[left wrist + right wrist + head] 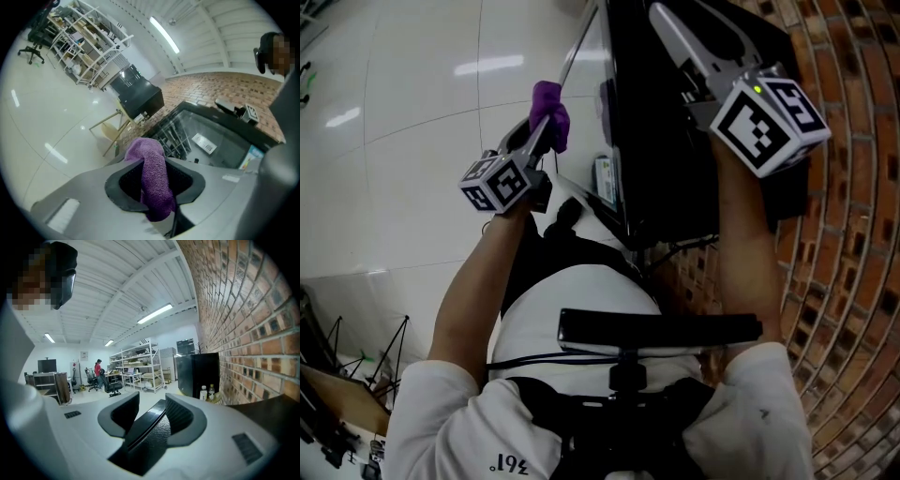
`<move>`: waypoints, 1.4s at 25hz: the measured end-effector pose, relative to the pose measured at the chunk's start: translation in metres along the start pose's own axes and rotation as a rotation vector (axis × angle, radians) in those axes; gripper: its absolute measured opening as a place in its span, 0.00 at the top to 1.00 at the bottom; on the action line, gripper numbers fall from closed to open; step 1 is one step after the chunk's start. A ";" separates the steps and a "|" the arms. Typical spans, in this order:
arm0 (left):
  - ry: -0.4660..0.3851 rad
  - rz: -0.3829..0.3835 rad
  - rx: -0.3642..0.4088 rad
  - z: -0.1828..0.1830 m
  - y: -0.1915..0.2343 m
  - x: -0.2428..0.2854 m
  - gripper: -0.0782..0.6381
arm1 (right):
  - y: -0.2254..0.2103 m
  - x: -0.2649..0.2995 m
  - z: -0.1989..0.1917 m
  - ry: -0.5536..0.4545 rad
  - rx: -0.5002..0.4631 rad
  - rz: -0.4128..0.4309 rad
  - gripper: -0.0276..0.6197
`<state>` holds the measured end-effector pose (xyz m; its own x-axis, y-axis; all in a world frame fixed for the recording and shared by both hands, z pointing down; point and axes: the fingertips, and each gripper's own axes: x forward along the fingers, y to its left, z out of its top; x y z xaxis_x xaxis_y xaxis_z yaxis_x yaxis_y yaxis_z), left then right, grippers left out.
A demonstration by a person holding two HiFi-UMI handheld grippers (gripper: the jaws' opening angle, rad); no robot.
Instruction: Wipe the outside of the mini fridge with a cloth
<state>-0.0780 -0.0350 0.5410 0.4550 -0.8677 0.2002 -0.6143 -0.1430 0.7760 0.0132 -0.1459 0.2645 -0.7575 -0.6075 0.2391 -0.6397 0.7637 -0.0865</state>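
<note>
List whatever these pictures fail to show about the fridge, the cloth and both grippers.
- Mini fridge: head view, right side hidden behind the right forearm; surface too dark to judge dirt.
- Purple cloth: left gripper view, lower end vanishes behind the left gripper, whose jaws clamp it.
- Right gripper: its jaws clamp a black panel; which fridge part is unclear.
- Fridge label: left gripper view, too small to read.

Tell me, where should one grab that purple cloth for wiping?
Pinch a bunched fold from both sides, as the left gripper does. The purple cloth is limp, so a thick roll probably holds best, leaving a wad past the tips to rub the mini fridge.
</note>
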 end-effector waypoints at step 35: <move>-0.070 -0.307 0.011 0.028 -0.185 -0.074 0.74 | 0.003 -0.001 0.004 -0.028 -0.013 0.016 0.70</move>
<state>-0.0165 0.0425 0.3655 0.5748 -0.8139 -0.0847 -0.4620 -0.4083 0.7873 0.0113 -0.1437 0.2606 -0.7711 -0.6010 0.2104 -0.6259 0.7760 -0.0776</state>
